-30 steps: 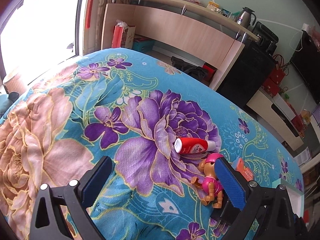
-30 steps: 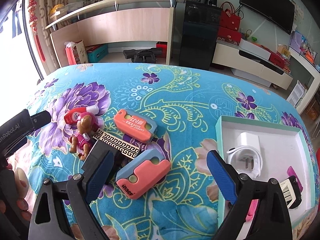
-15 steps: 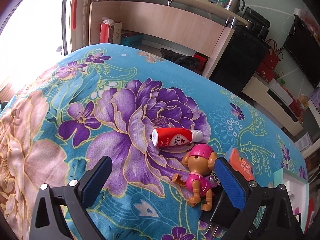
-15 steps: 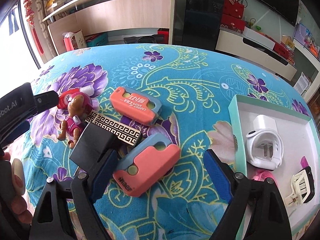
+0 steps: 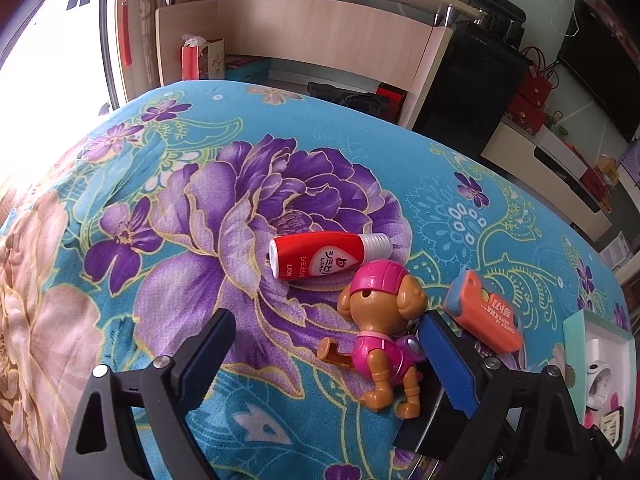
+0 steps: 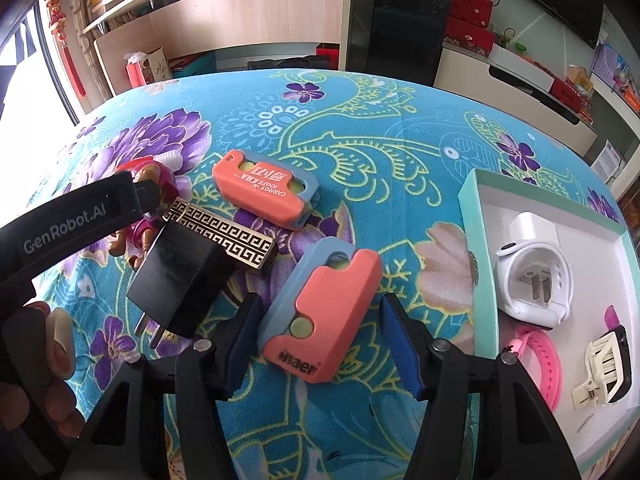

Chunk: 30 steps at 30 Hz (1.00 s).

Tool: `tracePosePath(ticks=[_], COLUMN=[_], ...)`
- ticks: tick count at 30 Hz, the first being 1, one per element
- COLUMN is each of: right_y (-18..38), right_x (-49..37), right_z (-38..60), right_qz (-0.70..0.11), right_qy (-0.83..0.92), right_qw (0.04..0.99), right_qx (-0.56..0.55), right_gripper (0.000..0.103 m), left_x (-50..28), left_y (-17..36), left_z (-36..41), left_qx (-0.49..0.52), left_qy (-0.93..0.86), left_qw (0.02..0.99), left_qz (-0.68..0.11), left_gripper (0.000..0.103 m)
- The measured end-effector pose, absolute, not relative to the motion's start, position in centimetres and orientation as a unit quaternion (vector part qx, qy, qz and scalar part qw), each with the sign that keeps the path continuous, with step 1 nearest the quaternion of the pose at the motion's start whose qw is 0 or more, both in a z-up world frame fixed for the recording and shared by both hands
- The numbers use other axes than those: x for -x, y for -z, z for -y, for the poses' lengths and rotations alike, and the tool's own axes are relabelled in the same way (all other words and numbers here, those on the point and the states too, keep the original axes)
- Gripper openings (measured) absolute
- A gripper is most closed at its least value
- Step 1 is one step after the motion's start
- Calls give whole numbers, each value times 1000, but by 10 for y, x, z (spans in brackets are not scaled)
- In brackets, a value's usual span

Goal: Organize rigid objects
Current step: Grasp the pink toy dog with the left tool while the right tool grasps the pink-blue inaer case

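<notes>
The right gripper (image 6: 320,344) hangs over a salmon-and-blue knife toy (image 6: 326,312) on the flowered surface (image 6: 360,100); its jaws are closing with the toy between them, and a narrow gap shows on each side, so the pads are not yet pressing. This toy lies flat, its long axis running from near the camera up and to the right, the printed end nearest the camera. A second knife toy (image 6: 266,188) lies farther off, well apart from the first, its long axis running from upper left to lower right. Left of the near toy a black plug (image 6: 180,276) lies with its two prongs toward the camera, resting partly over a black-and-gold patterned bar (image 6: 224,234) that runs left to right. At the right stands a teal box (image 6: 472,216) holding a white holder (image 6: 532,280), a pink band (image 6: 536,352) and a cream clip (image 6: 604,368). The left gripper (image 5: 320,360) is released, its jaws closing around a toy dog (image 5: 380,320) in a pink helmet; the dog lies nearer the right pad, whether touching it I cannot tell, head away from the camera, feet toward it. Just beyond the dog's head lies a red bottle (image 5: 320,256) on its side, its white cap pointing right.
</notes>
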State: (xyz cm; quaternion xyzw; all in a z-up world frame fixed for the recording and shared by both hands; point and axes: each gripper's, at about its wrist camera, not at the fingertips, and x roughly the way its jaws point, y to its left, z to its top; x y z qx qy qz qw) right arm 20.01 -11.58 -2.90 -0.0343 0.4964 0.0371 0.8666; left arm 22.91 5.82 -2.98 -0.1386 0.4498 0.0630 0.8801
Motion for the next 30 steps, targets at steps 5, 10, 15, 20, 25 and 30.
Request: tracePosePath(ticks=[5, 10, 15, 20, 25, 30], right_y=[30, 31, 31, 29, 29, 29], right_x=[-201, -201, -201, -200, -199, -199], right_z=[118, 119, 119, 120, 119, 119], right_qz=[-497, -497, -497, -499, -498, -499], right_qy=[-38, -38, -38, -40, -39, -40], right_qw=[866, 866, 866, 865, 866, 865], right_qx=[27, 25, 24, 22, 25, 26], right_gripper=[56, 56, 56, 54, 54, 53], left_x=[-232, -232, -230, -229, -231, -233], left_y=[31, 31, 28, 26, 33, 36], left_z=[-48, -43, -42, -44, -46, -45], left_qx=[125, 111, 100, 102, 70, 66], left_qy=[-49, -46, -45, -55, -82, -84], left_qw=[880, 881, 878, 876, 869, 875], left_qz=[-456, -458, -466, -469, -483, -472], left_gripper=[83, 81, 73, 63, 60, 54])
